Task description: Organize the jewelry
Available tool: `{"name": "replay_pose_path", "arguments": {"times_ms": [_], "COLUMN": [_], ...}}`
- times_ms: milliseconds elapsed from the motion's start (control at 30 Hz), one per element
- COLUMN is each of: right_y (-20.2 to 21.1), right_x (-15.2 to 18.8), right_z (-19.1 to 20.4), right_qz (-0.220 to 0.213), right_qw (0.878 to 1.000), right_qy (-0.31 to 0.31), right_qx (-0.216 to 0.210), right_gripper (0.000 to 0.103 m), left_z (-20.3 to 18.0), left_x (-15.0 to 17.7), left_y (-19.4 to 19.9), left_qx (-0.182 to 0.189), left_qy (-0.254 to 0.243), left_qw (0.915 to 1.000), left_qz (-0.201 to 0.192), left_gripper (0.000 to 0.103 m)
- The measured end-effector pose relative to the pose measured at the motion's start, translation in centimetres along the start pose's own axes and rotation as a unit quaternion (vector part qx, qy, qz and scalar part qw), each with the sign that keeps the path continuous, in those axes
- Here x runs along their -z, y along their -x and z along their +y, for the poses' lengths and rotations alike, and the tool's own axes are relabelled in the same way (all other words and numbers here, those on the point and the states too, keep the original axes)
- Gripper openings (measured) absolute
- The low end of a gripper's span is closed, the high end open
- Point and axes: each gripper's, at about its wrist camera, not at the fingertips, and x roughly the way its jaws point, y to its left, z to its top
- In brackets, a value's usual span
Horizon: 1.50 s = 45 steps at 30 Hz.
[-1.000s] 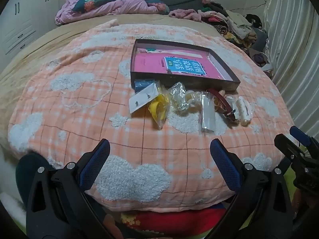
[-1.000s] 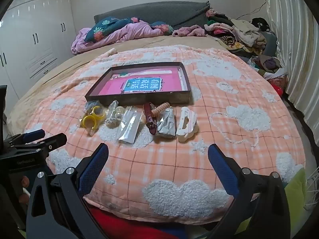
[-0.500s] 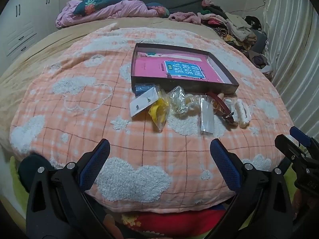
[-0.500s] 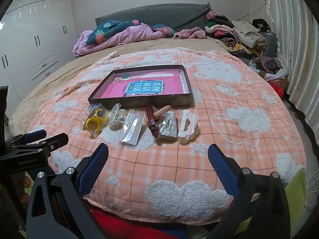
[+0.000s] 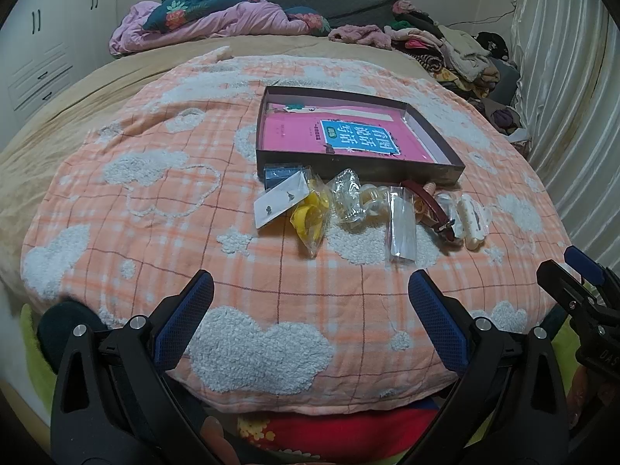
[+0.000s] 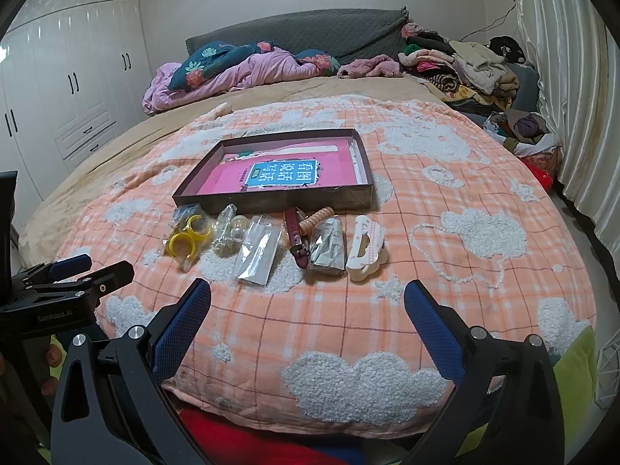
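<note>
Both claws, left gripper [image 5: 310,302] and right gripper [image 6: 306,306], are hovering spread wide, gripping nothing;
bagged trinkets are lying mid-frame below the dark tray [image 6: 341,197]; white hair claw [image 6: 366,248] sitting rightmost.

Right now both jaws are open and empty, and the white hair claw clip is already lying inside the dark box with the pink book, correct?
Not quite. The white hair claw clip lies on the blanket in front of the dark box, outside it, as the right wrist view shows. The box holds only the pink book. Both jaws are open and empty.
</note>
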Motion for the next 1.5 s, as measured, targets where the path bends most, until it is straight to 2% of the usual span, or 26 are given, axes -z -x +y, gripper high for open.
{"name": "replay_pose_path", "arguments": {"times_ms": [1500], "right_y": [0.06], "right_x": [-0.30], "right_z": [0.70], "right_qz": [0.001], "right_qw": [1.000], "right_qy": [0.004], "right_qx": [-0.003], "right_gripper": [0.099], "left_z": [0.10], "left_x": [-0.23], "left_y": [0.35], "left_qx": [-0.002], "left_qy": [0.000], "left_qw": [1.0000], "left_qz": [-0.003], "left_gripper": [0.094]}}
